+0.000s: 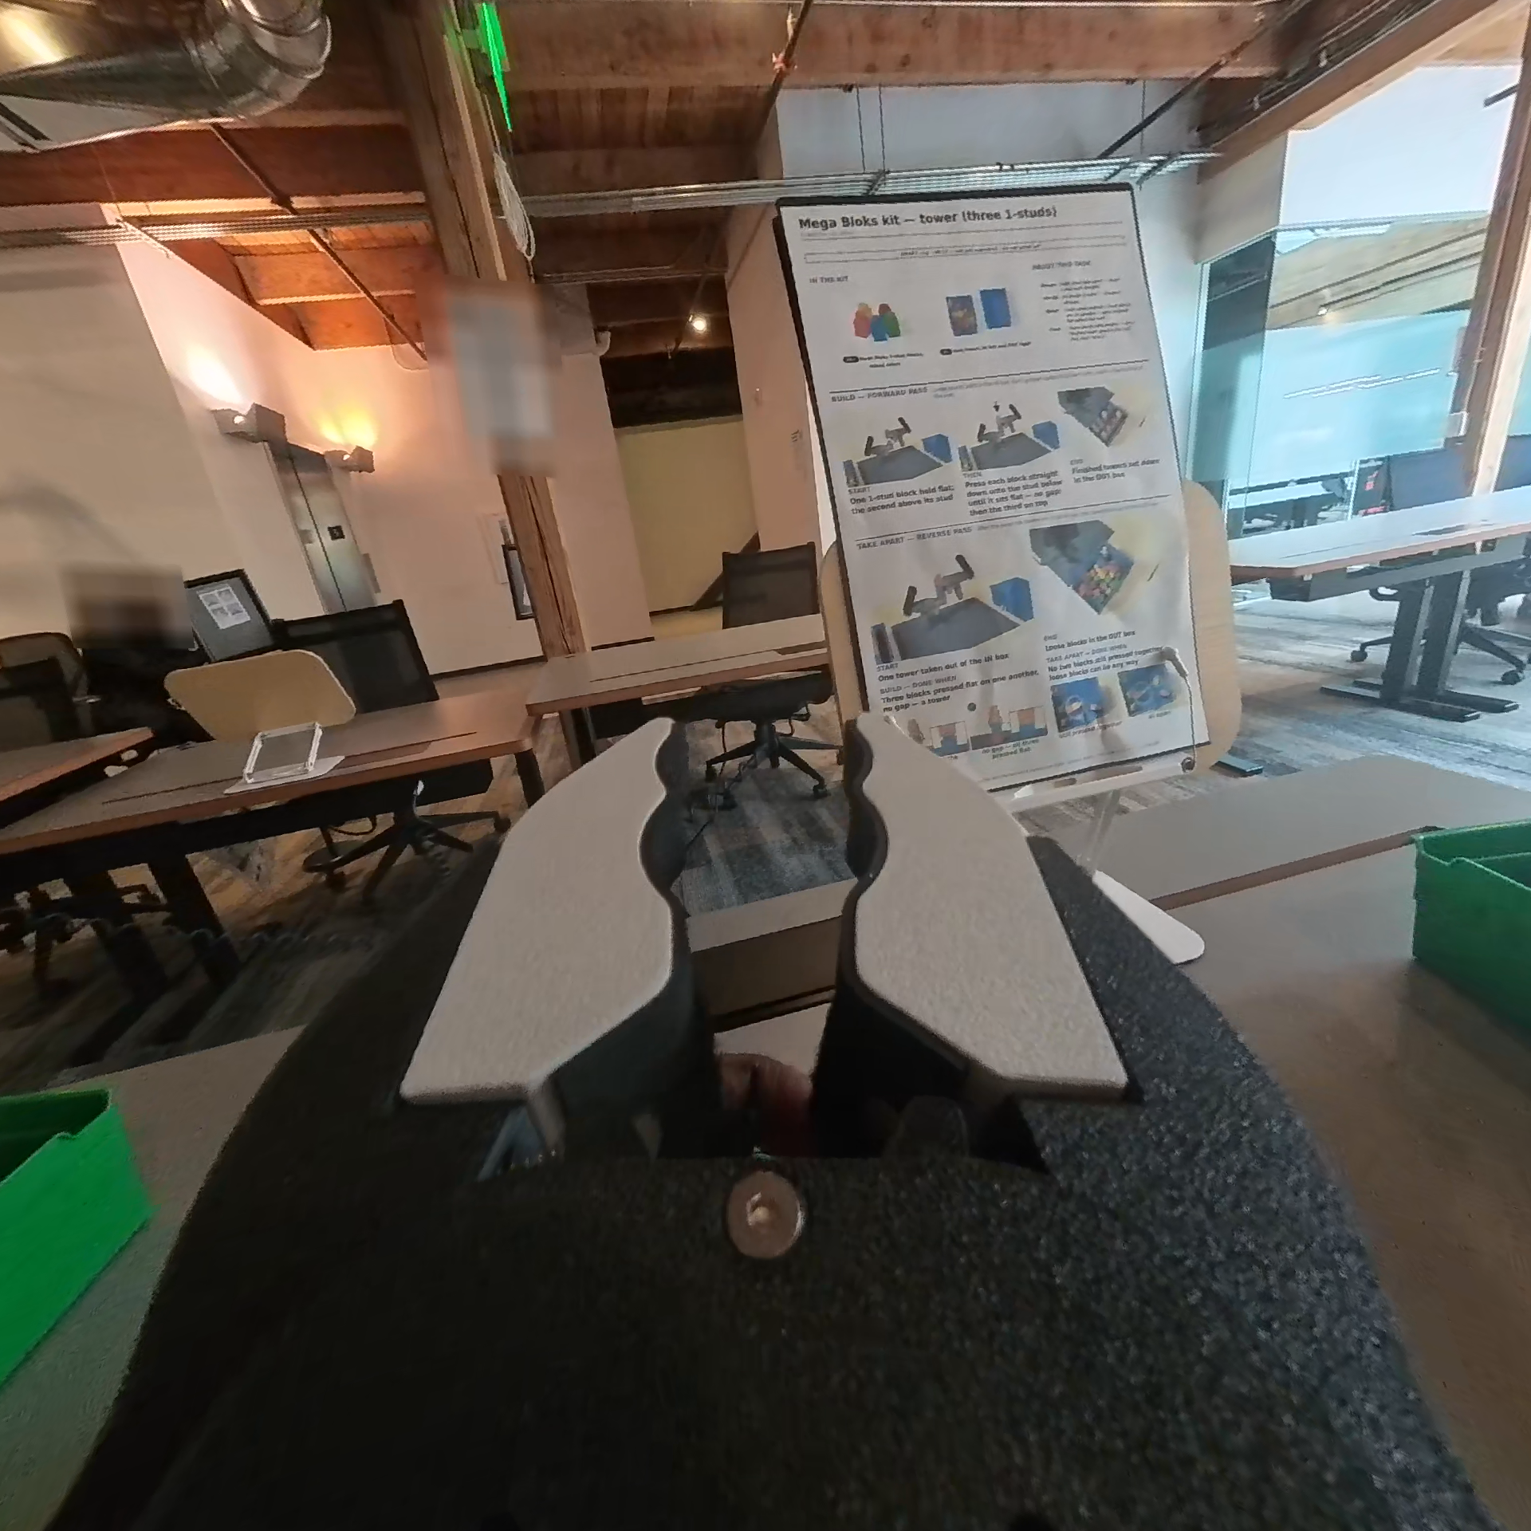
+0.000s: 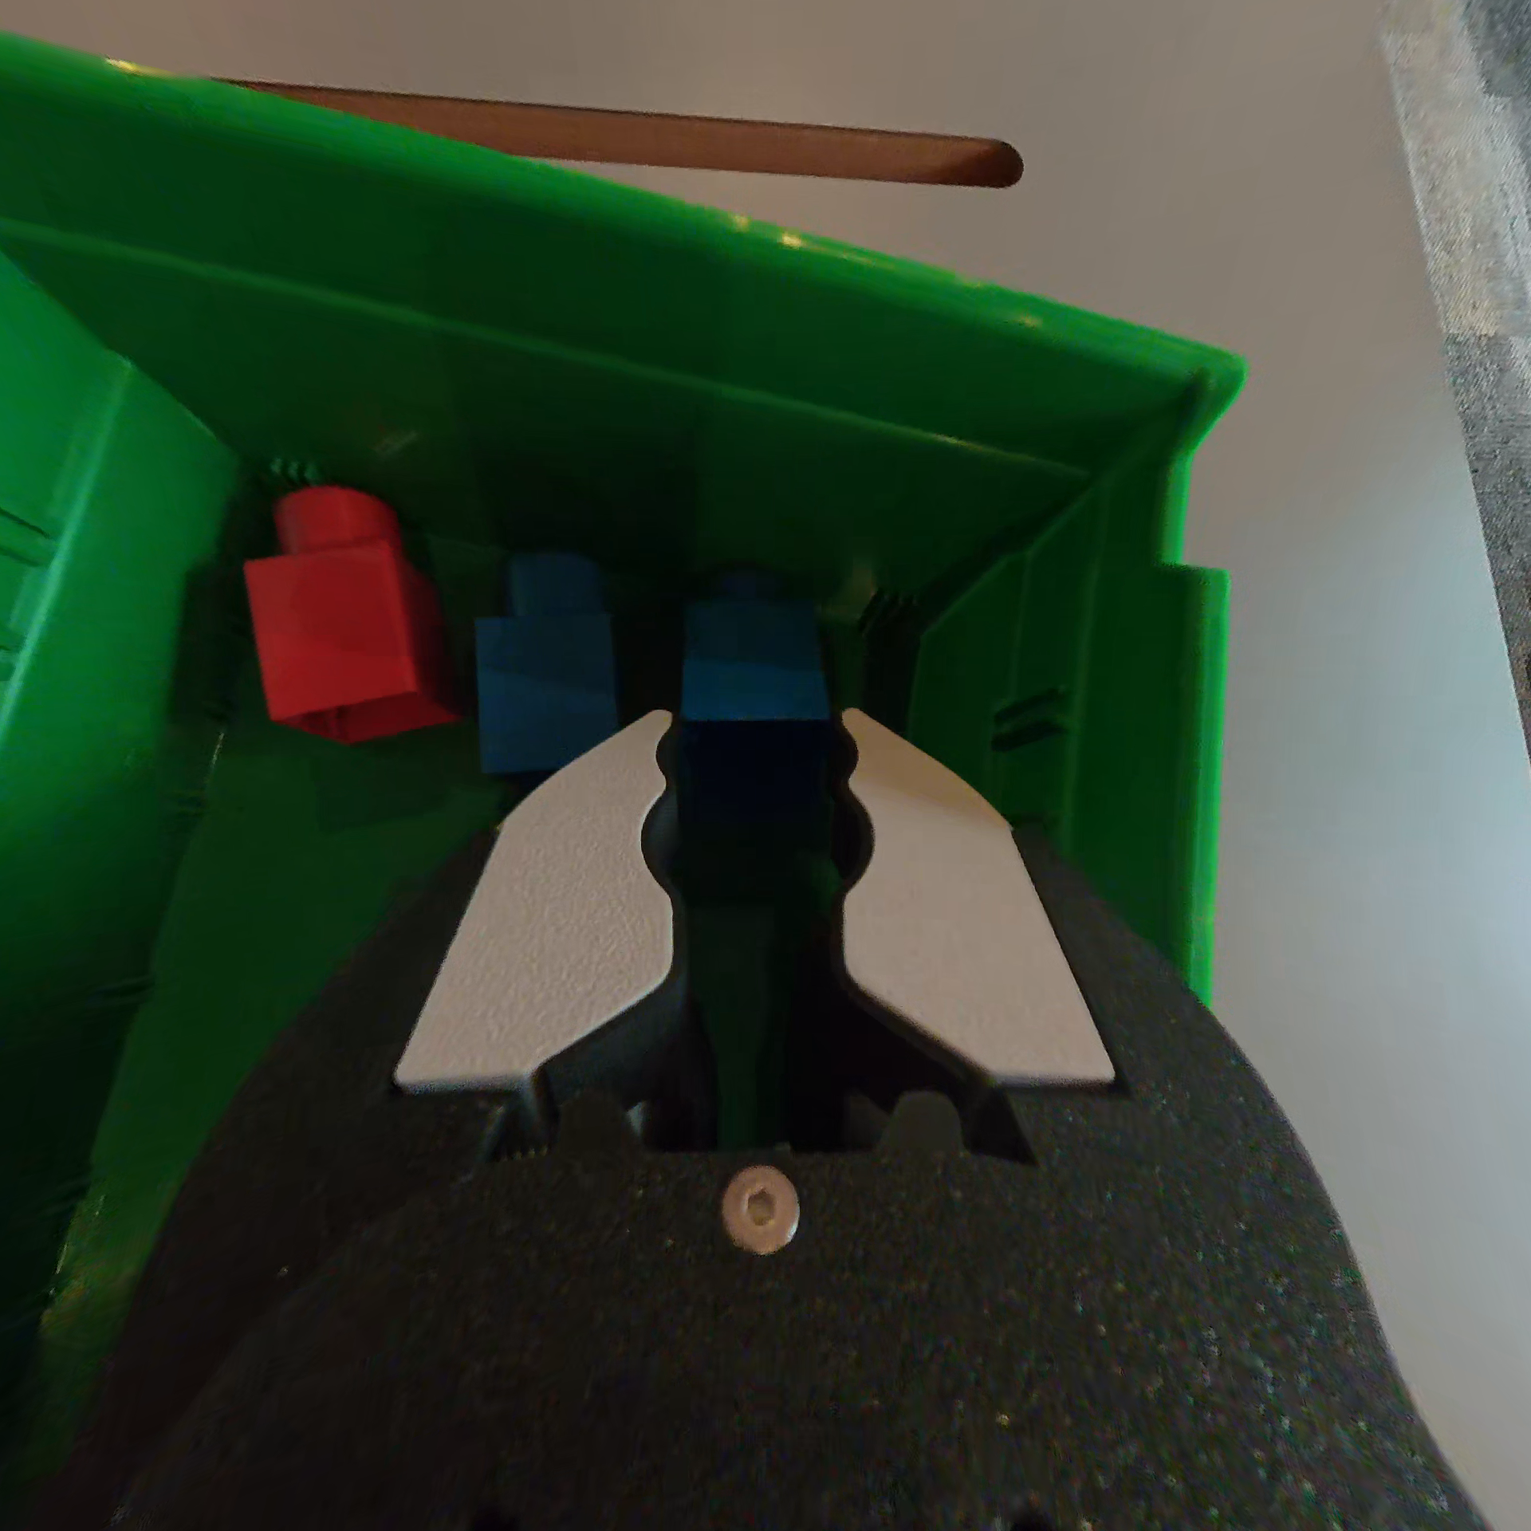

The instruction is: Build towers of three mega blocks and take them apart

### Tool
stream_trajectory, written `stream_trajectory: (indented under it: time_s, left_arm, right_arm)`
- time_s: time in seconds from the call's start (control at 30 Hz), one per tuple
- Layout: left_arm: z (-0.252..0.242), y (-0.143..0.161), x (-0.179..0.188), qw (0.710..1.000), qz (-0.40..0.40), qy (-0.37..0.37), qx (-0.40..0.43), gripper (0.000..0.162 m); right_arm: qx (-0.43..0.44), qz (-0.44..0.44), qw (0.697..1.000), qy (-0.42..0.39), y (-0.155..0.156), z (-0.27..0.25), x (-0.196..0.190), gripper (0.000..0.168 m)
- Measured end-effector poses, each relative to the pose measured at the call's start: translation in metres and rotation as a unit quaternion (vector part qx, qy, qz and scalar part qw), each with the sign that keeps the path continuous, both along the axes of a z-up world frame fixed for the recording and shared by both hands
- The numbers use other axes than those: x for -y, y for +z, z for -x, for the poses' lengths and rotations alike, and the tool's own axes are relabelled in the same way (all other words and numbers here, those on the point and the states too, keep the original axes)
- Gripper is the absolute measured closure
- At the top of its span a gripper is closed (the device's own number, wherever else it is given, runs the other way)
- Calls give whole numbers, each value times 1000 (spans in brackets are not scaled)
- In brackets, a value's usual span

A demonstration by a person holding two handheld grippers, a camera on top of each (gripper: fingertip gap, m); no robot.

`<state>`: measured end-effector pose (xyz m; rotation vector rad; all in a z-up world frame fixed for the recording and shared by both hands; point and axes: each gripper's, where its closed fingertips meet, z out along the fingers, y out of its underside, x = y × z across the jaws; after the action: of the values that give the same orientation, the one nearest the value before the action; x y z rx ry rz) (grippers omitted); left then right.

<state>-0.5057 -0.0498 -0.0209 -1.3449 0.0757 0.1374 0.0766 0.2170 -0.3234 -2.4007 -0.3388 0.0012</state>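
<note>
**Three blocks in the bin, one between the fingers**

Left gripper [image 1: 766, 746] hovers empty, fingers narrowly parted; red block [image 2: 344, 617], blue block [image 2: 547, 671], then another blue block [image 2: 752, 663] in the green bin [image 2: 580, 348], flanked by the right gripper [image 2: 755, 729]; whether it is clamped I cannot tell; squeeze squarely, lift straight up.
</note>
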Motion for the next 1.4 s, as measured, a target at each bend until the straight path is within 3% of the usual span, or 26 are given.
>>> stream_trajectory:
  time_s: [0.23,0.43,0.6,0.73,0.93,1.1,1.2,1.3,1.4]
  left_arm:
    - [3,-4,1,1000,13,16,-13,126]
    - [3,-6,3,999,20,21,-18,126]
    - [8,-11,6,998,37,38,-28,126]
    - [12,-17,8,996,58,57,-49,126]
    - [21,-49,15,980,159,78,-88,124]
    - [23,-102,18,945,301,56,-115,122]
    - [33,-138,22,909,391,62,-132,122]
    - [29,-179,34,864,486,13,-133,126]
    - [36,-210,54,819,567,9,-90,125]
  right_arm:
    - [18,33,999,-4,-10,-5,6,134]
    - [21,23,999,-10,2,-7,7,126]
    - [-16,-72,997,-7,55,0,5,123]
    - [-28,-139,989,42,101,17,14,117]
    - [-8,-202,974,102,151,46,33,112]
    - [-19,-229,964,136,167,63,41,112]
    - [4,-224,965,135,166,60,43,112]
    - [10,-222,965,137,166,60,44,112]
    - [12,-226,964,139,168,60,45,112]
